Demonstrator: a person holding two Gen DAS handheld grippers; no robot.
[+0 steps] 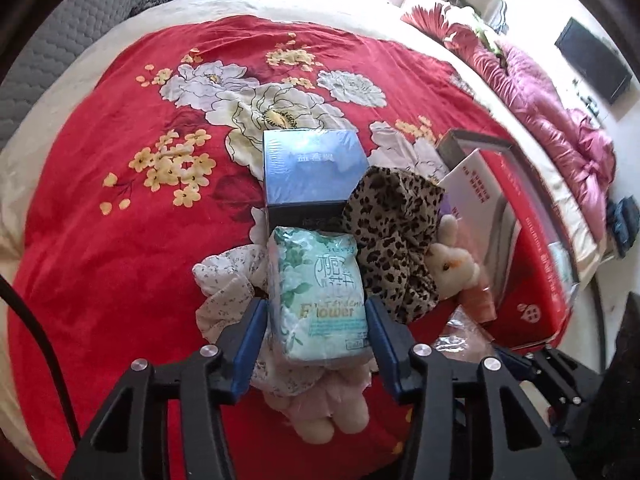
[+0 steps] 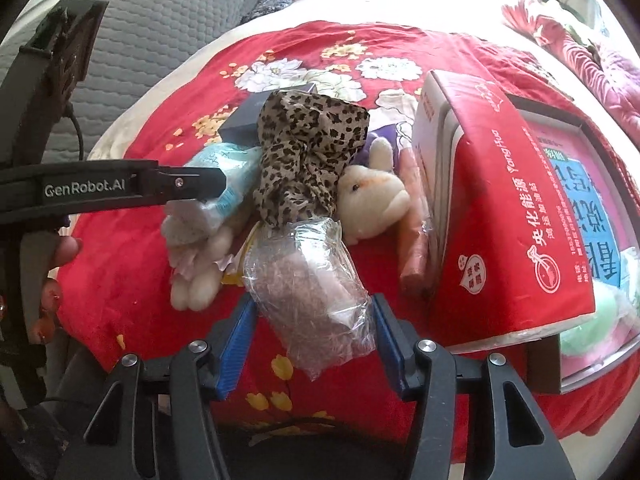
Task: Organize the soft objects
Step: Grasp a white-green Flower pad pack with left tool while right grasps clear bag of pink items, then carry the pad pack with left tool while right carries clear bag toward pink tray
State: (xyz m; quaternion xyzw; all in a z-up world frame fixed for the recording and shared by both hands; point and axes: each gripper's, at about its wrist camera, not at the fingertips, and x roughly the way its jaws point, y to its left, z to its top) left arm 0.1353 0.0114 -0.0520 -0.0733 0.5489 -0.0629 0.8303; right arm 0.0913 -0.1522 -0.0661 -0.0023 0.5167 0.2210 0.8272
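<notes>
My left gripper point(image 1: 316, 312) is shut on a pale green tissue pack point(image 1: 318, 292) printed "Flower", above a white floral cloth point(image 1: 228, 284) and a pink plush toy point(image 1: 320, 412). A leopard-print scarf point(image 1: 394, 236) lies right of it, with a cream plush animal point(image 1: 452, 264) beyond. My right gripper point(image 2: 312, 312) is shut on a clear plastic bag of brownish material point(image 2: 312, 288). In the right wrist view the scarf point(image 2: 308, 152), the cream plush point(image 2: 372, 200), the tissue pack point(image 2: 230, 172) and the left gripper's finger point(image 2: 192, 182) lie ahead.
All lie on a red floral bedspread point(image 1: 120, 240). A blue box point(image 1: 312, 168) sits behind the tissue pack. A red carton point(image 2: 512, 216) and a white box point(image 2: 430, 136) stand at right, with a rolled orange item point(image 2: 416, 240) beside them. A grey quilted headboard point(image 2: 160, 40) is at far left.
</notes>
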